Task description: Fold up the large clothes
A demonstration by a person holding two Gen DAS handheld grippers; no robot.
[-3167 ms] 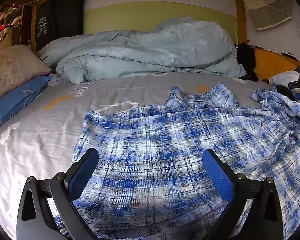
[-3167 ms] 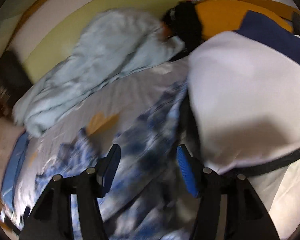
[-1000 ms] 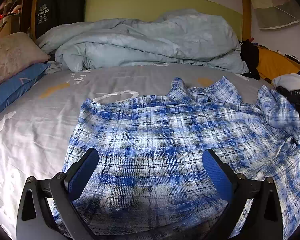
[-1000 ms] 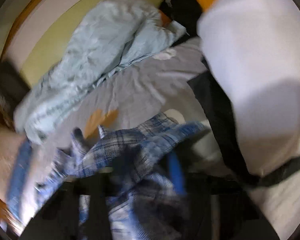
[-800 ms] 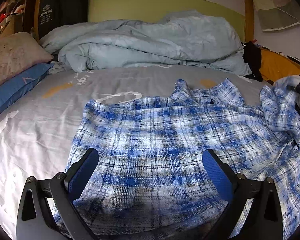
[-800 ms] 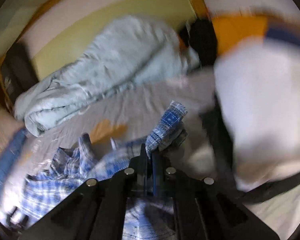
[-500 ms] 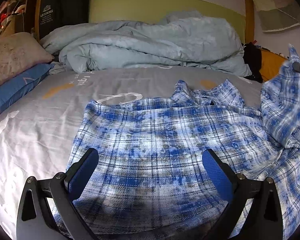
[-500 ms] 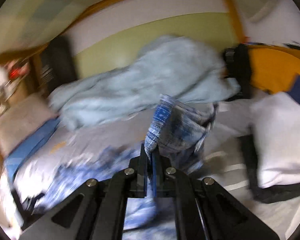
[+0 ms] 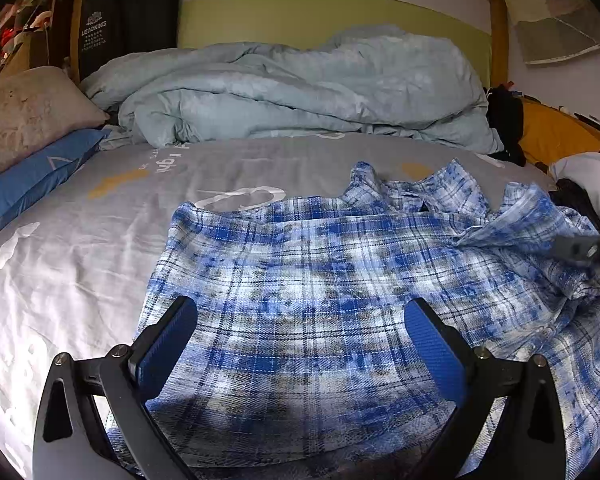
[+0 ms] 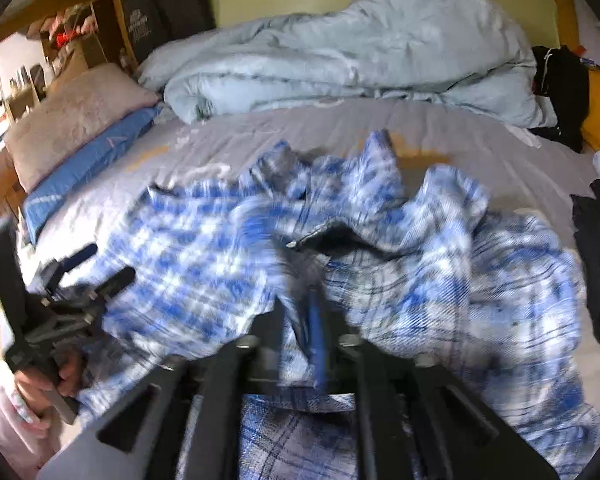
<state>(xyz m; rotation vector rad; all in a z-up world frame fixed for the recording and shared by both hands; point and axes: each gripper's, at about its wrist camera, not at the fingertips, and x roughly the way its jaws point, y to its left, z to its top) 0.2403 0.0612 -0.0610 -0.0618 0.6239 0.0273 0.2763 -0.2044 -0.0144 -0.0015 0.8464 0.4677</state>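
On the bed [image 9: 80, 248], plaid shirt [image 9: 308, 280] lies spread

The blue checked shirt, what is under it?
The blue checked shirt lies spread on a grey bedsheet with white and orange prints. The sheet shows all around it. Whether anything else lies beneath cannot be seen, because the cloth covers it.
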